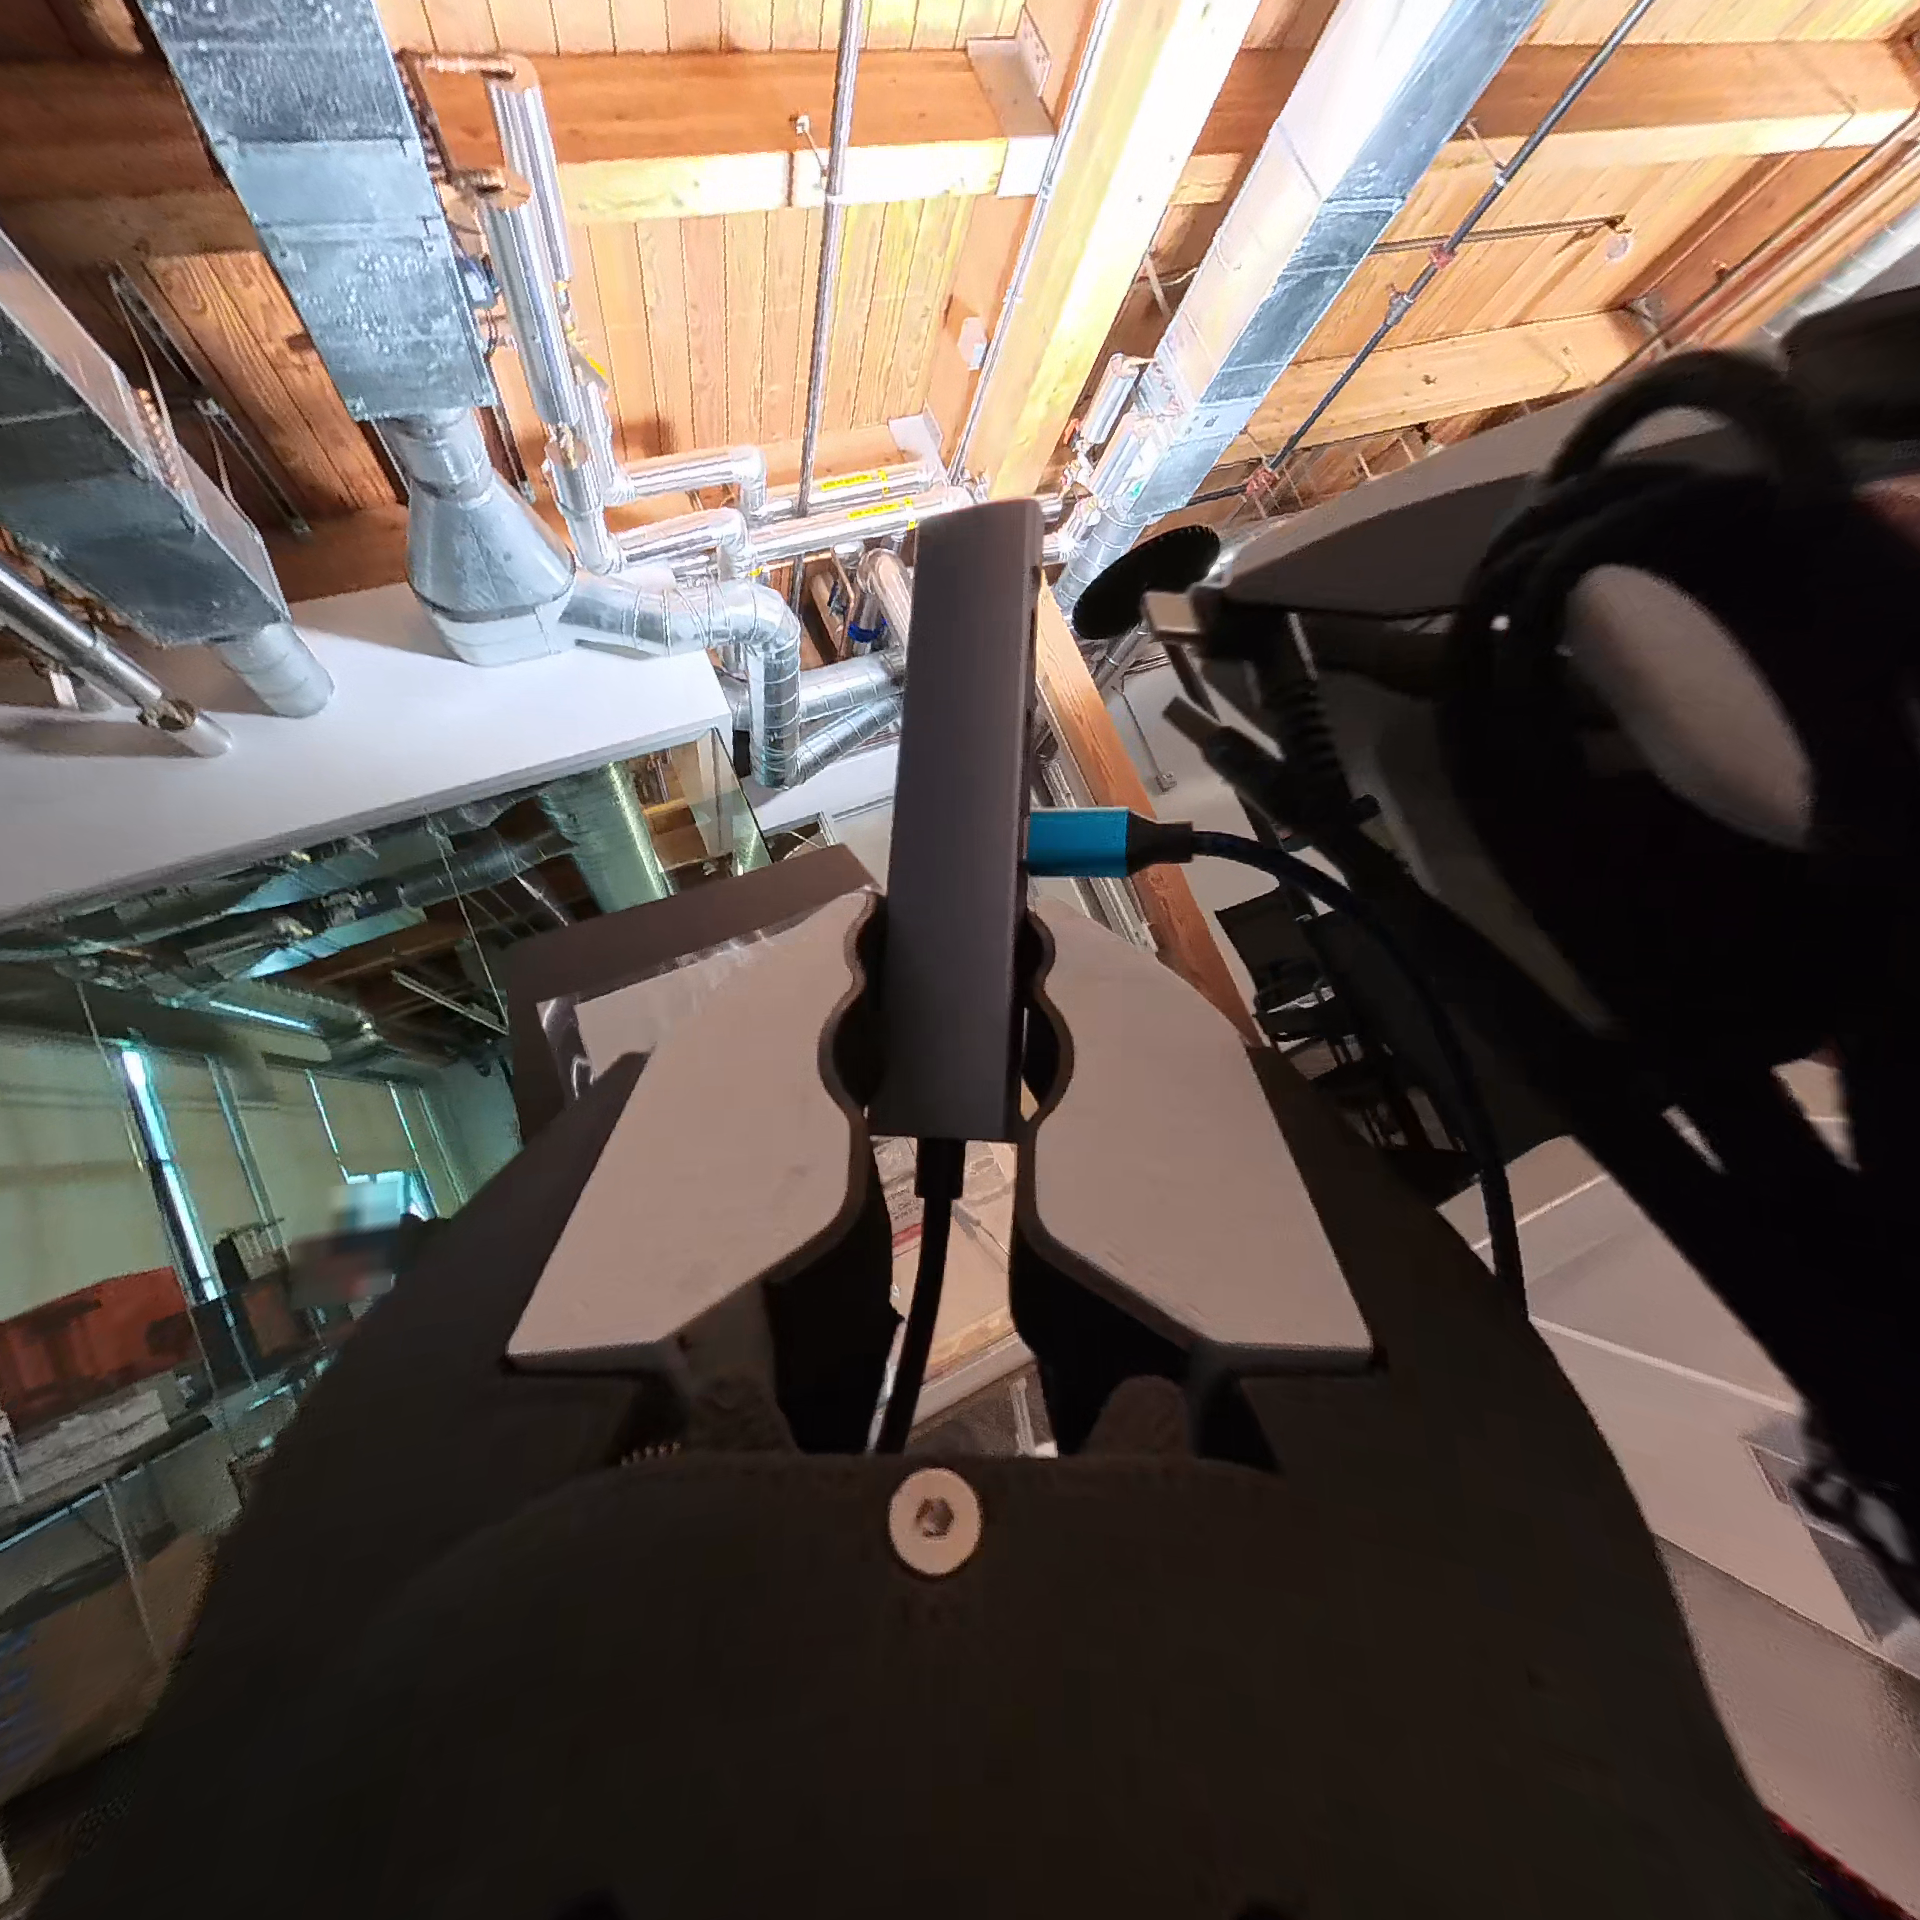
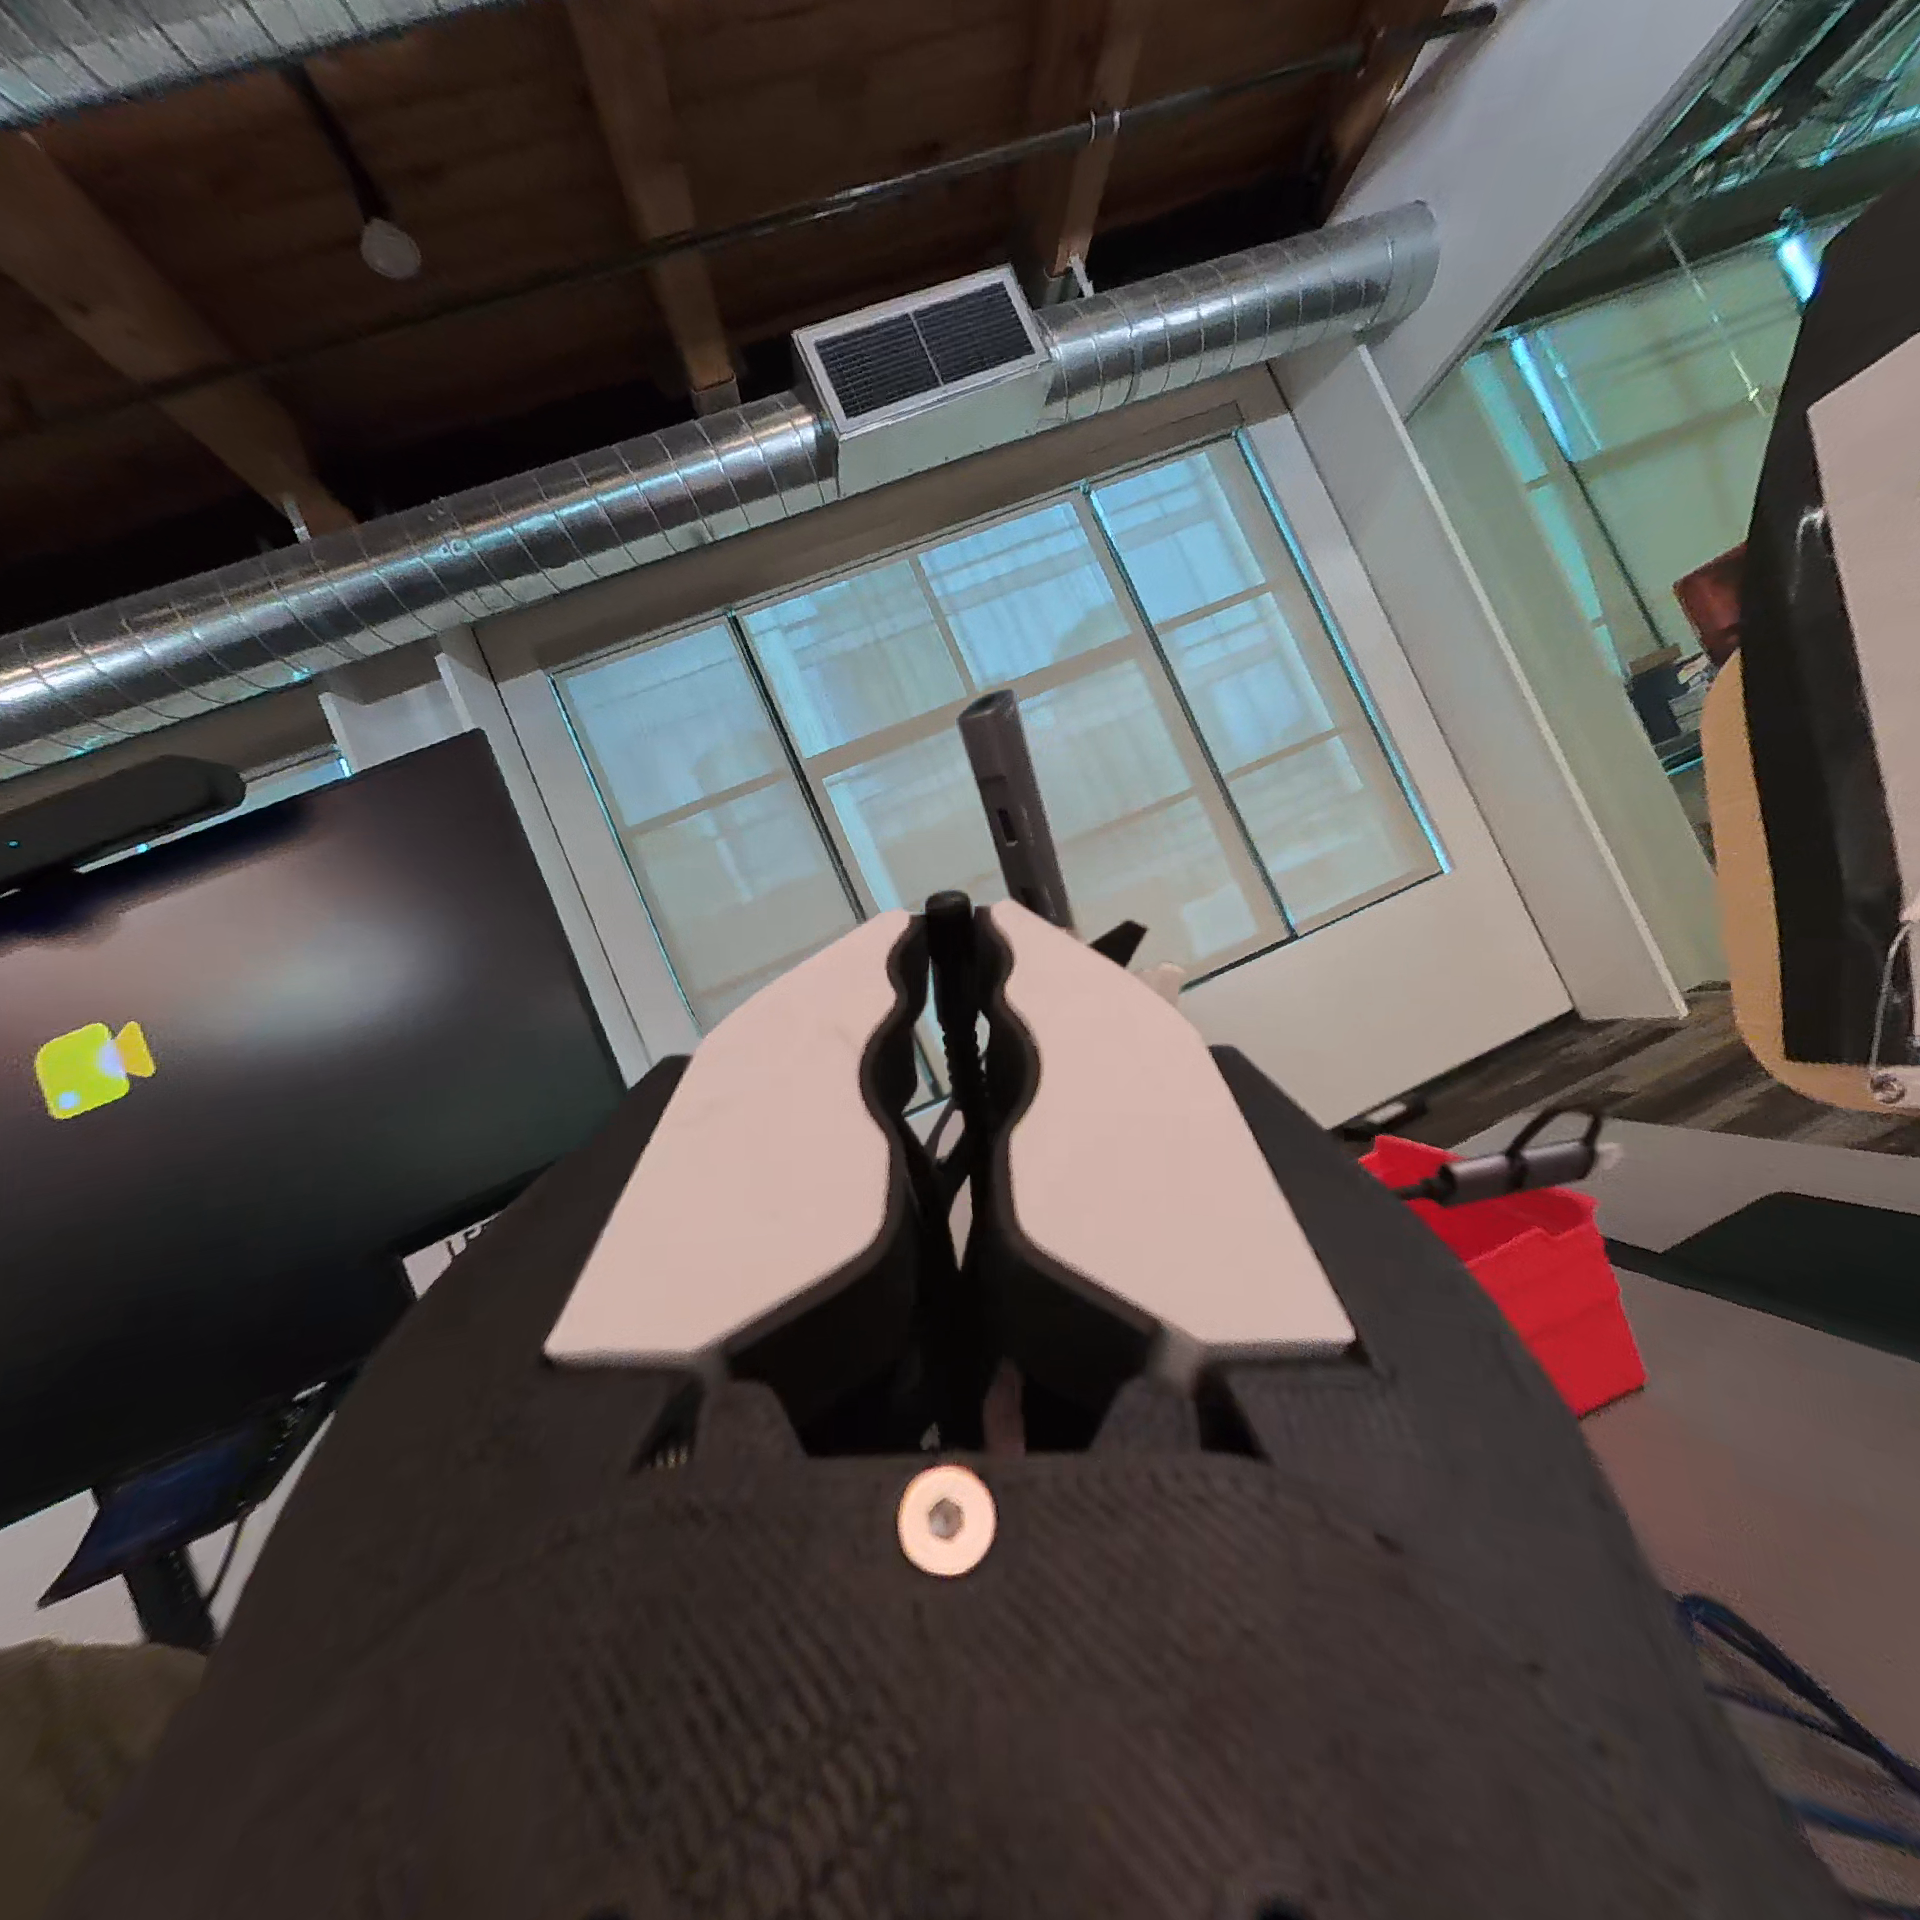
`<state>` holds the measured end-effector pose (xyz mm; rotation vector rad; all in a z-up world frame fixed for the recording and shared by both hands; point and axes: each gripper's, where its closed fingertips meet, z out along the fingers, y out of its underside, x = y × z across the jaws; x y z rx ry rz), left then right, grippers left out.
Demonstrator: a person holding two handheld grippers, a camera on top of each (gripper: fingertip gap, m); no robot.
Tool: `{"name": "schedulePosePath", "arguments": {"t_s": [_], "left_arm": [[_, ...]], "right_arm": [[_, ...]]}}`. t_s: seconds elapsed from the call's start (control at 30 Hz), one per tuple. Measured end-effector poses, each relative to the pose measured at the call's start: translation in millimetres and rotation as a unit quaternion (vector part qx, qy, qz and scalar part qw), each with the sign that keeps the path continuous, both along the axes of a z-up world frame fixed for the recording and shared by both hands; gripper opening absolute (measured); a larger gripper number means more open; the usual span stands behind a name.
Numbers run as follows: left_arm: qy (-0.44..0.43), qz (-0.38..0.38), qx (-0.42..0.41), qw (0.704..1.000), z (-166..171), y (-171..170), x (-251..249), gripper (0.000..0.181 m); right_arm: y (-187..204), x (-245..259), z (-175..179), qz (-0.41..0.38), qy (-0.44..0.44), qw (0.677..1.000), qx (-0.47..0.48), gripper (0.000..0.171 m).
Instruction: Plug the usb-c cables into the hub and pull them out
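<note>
My left gripper [image 1: 951,935] is shut on a dark grey hub [image 1: 961,748] and holds it upright in the air. A blue usb-c plug [image 1: 1081,844] sits in the hub's right side, its dark cable hanging down. The hub's own black cable [image 1: 925,1299] drops between the fingers. My right gripper [image 2: 951,920] is shut on a black cable plug [image 2: 948,940], with its tip at the fingertips. The hub [image 2: 1006,800] shows just beyond it in the right wrist view. The right gripper [image 1: 1382,665] appears blurred to the hub's right in the left wrist view, its plug tip close to the hub's side.
A red bin [image 2: 1527,1268] stands on the grey table [image 2: 1766,1475] at the right, with a grey cable adapter [image 2: 1507,1169] over it. A blue cable [image 2: 1787,1704] lies at the lower right. A large dark screen [image 2: 260,1039] stands at the left. Ducts and wooden beams run overhead. My hands' fingertips stand some 6 centimeters from each other.
</note>
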<state>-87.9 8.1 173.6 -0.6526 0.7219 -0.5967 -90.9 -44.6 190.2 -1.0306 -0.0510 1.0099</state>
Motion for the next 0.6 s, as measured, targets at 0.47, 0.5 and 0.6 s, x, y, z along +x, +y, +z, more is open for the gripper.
{"name": "schedulePosePath", "arguments": {"t_s": [0.47, 0.5, 0.6], "left_arm": [[0.026, 0.020, 0.019, 0.999, -9, -14, 15, 0.022], [0.028, 0.025, 0.024, 0.999, -10, -15, 16, 0.022], [0.030, 0.037, 0.030, 0.998, -10, -16, 16, 0.022]], "right_arm": [[-3, 29, 4, -0.054, 0.037, 0.998, 0.026, 0.009], [-3, 29, 4, -0.054, 0.038, 0.997, 0.026, 0.009], [-2, 30, 3, -0.046, 0.042, 0.998, 0.021, 0.009]]}}
